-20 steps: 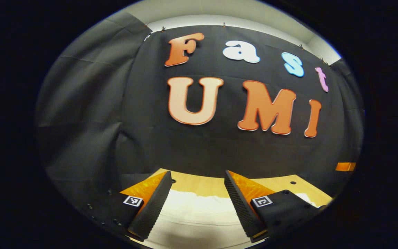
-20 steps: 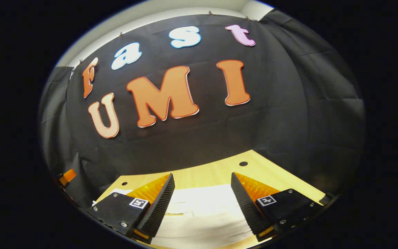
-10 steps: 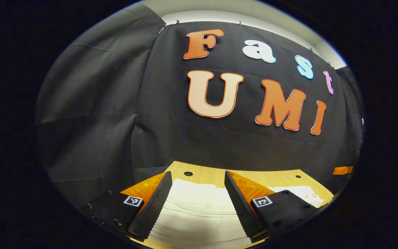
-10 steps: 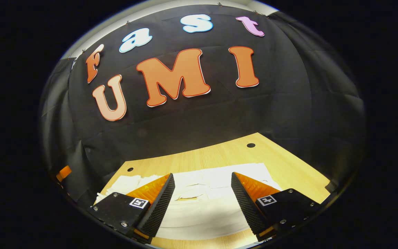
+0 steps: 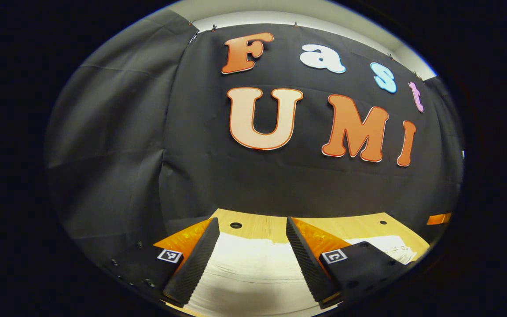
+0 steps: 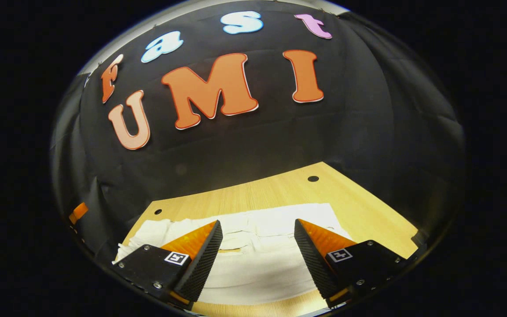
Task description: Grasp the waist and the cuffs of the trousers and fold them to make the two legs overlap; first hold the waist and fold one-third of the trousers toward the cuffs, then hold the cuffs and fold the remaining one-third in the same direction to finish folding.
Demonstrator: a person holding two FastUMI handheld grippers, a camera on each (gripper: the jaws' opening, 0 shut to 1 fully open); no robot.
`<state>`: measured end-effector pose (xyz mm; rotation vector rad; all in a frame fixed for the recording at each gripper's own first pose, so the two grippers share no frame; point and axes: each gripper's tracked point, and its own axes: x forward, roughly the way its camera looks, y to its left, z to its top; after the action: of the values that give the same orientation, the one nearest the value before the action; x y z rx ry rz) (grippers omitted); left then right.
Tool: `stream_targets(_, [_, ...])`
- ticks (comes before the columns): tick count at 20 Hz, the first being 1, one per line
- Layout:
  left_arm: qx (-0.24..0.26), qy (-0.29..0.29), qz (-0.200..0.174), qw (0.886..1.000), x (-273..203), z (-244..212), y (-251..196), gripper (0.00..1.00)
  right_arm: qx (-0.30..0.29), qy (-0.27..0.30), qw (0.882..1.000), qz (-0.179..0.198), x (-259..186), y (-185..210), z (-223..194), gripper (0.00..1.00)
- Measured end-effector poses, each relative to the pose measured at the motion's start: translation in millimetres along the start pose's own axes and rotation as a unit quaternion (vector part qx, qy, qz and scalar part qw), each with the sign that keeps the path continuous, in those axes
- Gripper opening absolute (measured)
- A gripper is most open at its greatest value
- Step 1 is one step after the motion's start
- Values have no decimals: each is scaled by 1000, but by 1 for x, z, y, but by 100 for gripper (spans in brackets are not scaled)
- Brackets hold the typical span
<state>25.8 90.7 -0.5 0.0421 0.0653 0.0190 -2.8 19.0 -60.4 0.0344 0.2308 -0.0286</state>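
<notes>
No words, brands or numbers can be read on the things here. Each claw has small square black-and-white code tags on its finger blocks: on the left claw (image 5: 250, 264) one sits at (image 5: 169, 256) and one at (image 5: 333, 256); on the right claw (image 6: 258, 266) one sits at (image 6: 177, 258) and one at (image 6: 339, 255). These are patterns, not letters.

Dim booth — glaring cloth, fisheye-warped edges
</notes>
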Motion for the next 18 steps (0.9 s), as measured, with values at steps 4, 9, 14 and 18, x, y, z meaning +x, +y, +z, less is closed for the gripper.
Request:
stream_targets(4, [17, 3, 9, 1000, 14, -3, -18, 100, 60, 50, 997, -3, 21, -28, -19, 99])
stream_targets(9, [21, 12, 17, 1000, 24, -16, -42, 99, 157, 116, 980, -26, 34, -79, -56, 98])
stream_targets(14, [24, 22, 21, 999, 35, -25, -52, 99, 241, 200, 947, -70, 32, -122, -112, 98])
stream_targets(18, [33, 36, 8, 999, 60, -28, -58, 100, 321, 241, 908, -116, 21, -141, -149, 99])
